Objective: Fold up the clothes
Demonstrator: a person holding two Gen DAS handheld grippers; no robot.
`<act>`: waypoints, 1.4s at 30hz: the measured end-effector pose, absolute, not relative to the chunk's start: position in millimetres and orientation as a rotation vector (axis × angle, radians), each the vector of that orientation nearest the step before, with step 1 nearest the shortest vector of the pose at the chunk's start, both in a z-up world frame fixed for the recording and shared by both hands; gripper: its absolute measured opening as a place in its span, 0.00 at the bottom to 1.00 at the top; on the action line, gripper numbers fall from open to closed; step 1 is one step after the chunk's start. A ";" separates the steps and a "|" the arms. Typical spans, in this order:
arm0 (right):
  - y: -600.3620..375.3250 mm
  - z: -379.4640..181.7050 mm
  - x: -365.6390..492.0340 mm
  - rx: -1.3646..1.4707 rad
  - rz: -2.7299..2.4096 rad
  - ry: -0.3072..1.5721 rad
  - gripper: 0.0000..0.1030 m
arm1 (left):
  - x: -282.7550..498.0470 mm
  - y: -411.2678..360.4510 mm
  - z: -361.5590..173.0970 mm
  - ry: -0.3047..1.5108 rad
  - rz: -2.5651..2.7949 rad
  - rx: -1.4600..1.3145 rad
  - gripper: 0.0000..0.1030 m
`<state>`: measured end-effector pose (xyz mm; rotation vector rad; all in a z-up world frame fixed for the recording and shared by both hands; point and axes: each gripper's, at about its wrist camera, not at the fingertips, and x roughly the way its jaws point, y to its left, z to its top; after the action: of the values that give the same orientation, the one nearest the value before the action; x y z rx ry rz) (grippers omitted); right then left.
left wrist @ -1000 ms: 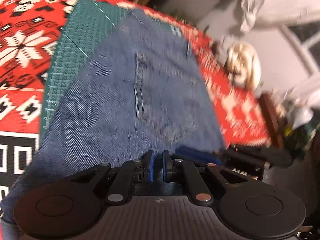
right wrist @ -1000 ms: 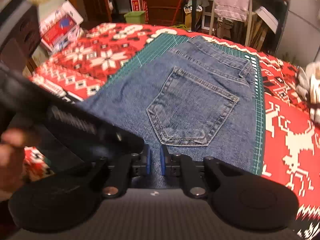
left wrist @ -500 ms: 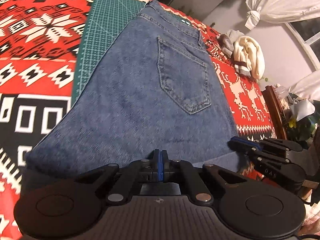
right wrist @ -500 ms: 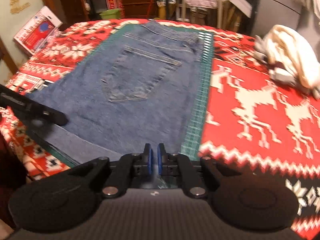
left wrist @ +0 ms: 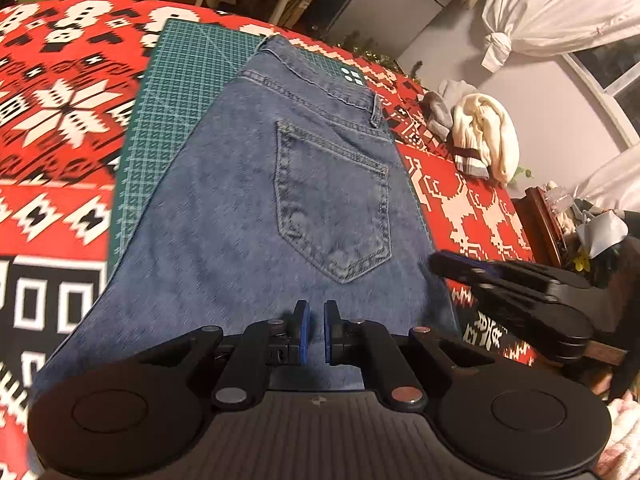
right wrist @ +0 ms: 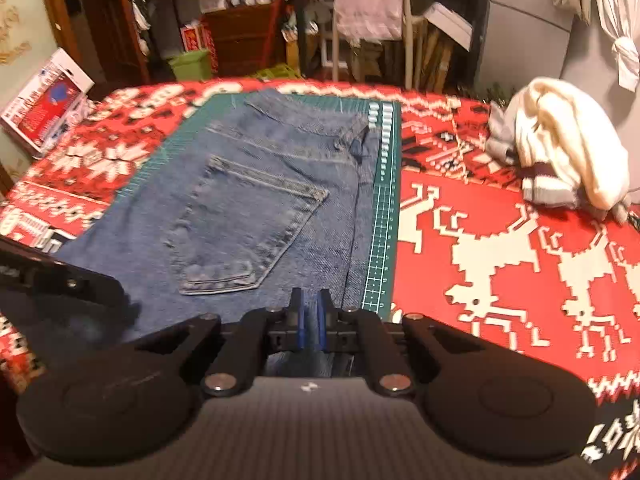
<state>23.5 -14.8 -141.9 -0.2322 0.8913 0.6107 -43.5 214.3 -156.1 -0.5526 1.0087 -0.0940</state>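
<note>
Blue jeans [left wrist: 240, 220] lie folded flat, back pocket up, on a green cutting mat [left wrist: 176, 92]. My left gripper [left wrist: 316, 332] hovers over the jeans' near edge, its blue pads a narrow gap apart with only denim showing behind them. In the right wrist view the jeans [right wrist: 248, 208] fill the mat [right wrist: 384, 208], and my right gripper [right wrist: 310, 320] sits at their near right corner, pads slightly apart and holding nothing I can see. The right gripper [left wrist: 436, 260] appears low at the jeans' right edge. One left gripper finger [right wrist: 80, 284] juts in from the left.
A red patterned cloth [right wrist: 500, 240] covers the table. A cream garment [right wrist: 568, 140] and a grey one [left wrist: 438, 114] are heaped at the far right. A box [right wrist: 44, 108] lies off the left side. Cluttered shelves and furniture stand behind the table.
The left gripper's pads, pressed together half a second ago, now stand slightly apart. Over the second, the right gripper moved from the jeans' middle to their right edge.
</note>
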 end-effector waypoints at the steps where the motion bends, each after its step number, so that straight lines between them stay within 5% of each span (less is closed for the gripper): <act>1: -12.1 -150.6 26.6 -0.239 0.598 0.907 0.05 | -40.3 213.3 -158.4 1.017 -0.087 -0.554 0.05; 24: 5.6 -150.6 -22.0 -0.342 0.671 0.840 0.06 | -43.7 191.0 -169.6 0.985 -0.088 -0.421 0.05; 42: -17.0 -133.9 -19.4 -0.286 0.628 0.831 0.07 | -64.7 250.1 -166.0 0.980 0.150 -0.468 0.02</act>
<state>-19.4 -17.0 -133.9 -0.2857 0.8313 0.6278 -64.7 250.1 -166.0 -0.4682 0.9798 0.1496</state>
